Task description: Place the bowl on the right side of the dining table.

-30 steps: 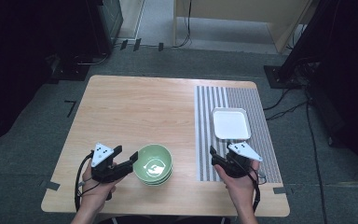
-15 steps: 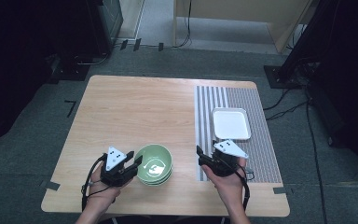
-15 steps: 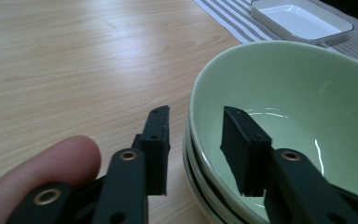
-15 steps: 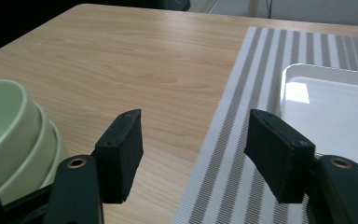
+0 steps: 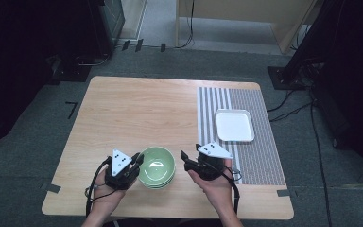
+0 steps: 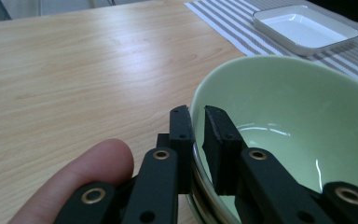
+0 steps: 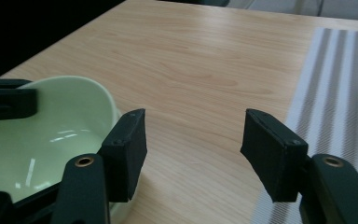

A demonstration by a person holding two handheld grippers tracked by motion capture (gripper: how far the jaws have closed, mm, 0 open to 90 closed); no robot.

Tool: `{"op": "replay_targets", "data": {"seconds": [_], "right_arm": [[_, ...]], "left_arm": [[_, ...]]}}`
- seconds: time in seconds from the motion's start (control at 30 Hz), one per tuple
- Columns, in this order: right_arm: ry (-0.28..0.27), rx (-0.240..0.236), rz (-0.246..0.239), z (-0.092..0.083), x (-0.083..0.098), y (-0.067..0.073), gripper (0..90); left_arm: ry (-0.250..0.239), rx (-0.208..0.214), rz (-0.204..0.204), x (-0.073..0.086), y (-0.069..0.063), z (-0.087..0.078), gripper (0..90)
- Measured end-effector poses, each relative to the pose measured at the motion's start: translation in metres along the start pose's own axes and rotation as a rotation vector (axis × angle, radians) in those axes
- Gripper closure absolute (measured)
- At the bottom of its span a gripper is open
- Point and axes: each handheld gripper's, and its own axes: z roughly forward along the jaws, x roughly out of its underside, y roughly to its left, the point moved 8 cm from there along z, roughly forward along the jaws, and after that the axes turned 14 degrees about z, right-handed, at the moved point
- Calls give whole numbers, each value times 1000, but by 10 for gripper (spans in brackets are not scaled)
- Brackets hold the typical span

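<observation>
The left hand-held gripper [image 6: 198, 116] had just closed its jaws on the near rim of the green bowl [image 5: 156, 166], one jaw outside the wall and one inside. The bowl, the top one of a small stack, stood on the bench [image 5: 137, 113] between the two hands. The right hand-held gripper [image 7: 191, 140] had its jaws well apart with nothing between them, though they had been closing a little; the bowl lay just to its left, so this hand probably only needed a short sideways move to reach the opposite rim.
</observation>
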Motion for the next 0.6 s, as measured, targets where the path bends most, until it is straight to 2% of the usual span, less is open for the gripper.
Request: {"op": "replay_targets", "data": {"seconds": [0.03, 0.07, 0.2, 0.3, 0.37, 0.53, 0.6], "right_arm": [[7, -39, 7, 2, 1, 9, 430], [7, -39, 7, 2, 1, 9, 430], [28, -106, 8, 7, 5, 27, 505], [41, -137, 5, 12, 8, 35, 555], [48, -142, 3, 14, 10, 37, 566], [83, -117, -8, 26, 18, 40, 607], [90, -100, -25, 33, 21, 41, 715]], "left_arm": [[-12, 1, -1, -2, -1, -1, 845], [-12, 1, -1, -2, -1, -1, 848], [-36, -1, 5, -5, -2, -2, 850], [-47, -5, 12, -6, -3, -3, 851], [-54, -9, 20, -7, -3, -3, 851], [-65, -14, 30, -8, -3, -4, 852], [-74, -14, 30, -9, -3, -4, 854]]}}
